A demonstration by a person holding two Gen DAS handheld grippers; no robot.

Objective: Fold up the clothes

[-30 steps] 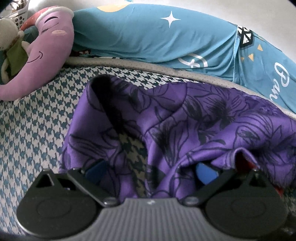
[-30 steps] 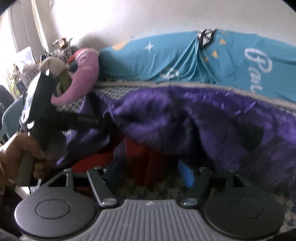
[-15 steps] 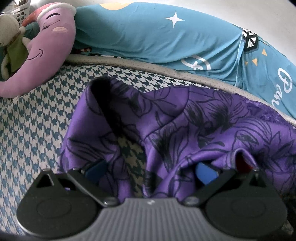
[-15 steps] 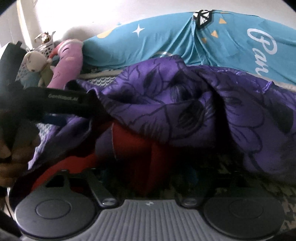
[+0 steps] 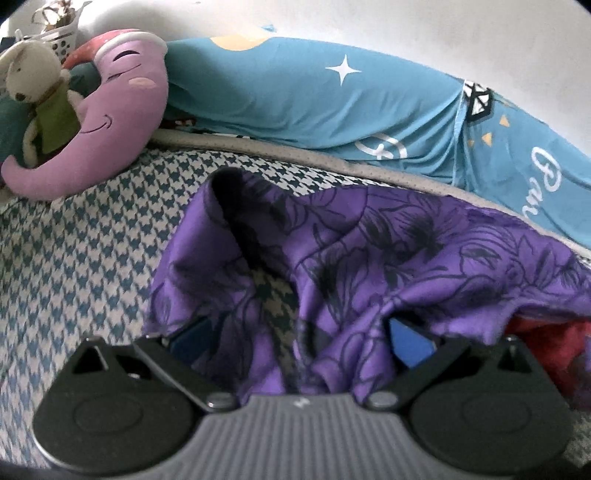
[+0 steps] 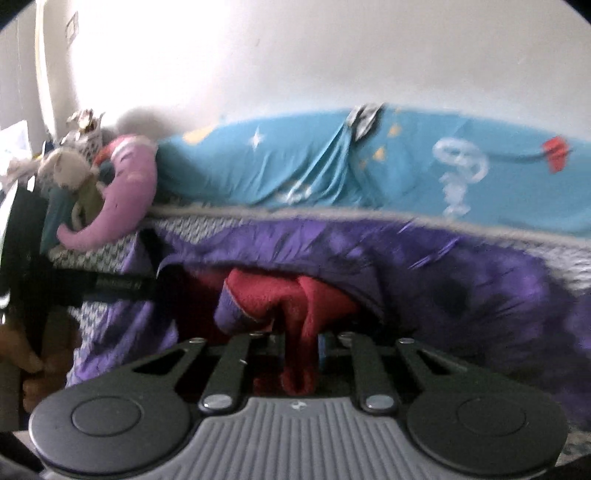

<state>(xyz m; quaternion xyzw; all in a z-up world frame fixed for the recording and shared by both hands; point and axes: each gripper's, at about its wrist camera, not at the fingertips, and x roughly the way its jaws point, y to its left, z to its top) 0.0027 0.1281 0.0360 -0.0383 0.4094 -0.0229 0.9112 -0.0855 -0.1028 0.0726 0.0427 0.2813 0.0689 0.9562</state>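
Observation:
A purple garment with black flower print [image 5: 388, 251] lies rumpled on the houndstooth bed cover [image 5: 92, 240]. My left gripper [image 5: 299, 332] is open, its blue pads wide apart, with a fold of the purple cloth draped loosely between and over them. A red fabric [image 5: 535, 332] shows under the garment's right edge. In the right wrist view, my right gripper [image 6: 301, 343] is shut on a hanging fold of that red fabric [image 6: 295, 295], beneath the purple garment [image 6: 461, 280]. The left gripper's black body [image 6: 118, 284] and the hand holding it [image 6: 33, 354] appear at the left.
A purple moon plush [image 5: 110, 122] and a pale bunny toy [image 5: 33, 77] sit at the bed's far left. A long blue printed pillow [image 5: 314, 99] runs along the white wall behind the garment. A white basket [image 5: 55, 33] stands in the back left corner.
My right gripper has gone from wide open to shut on the red fabric and has drawn back from the pile. The left gripper stays open in nearly the same place.

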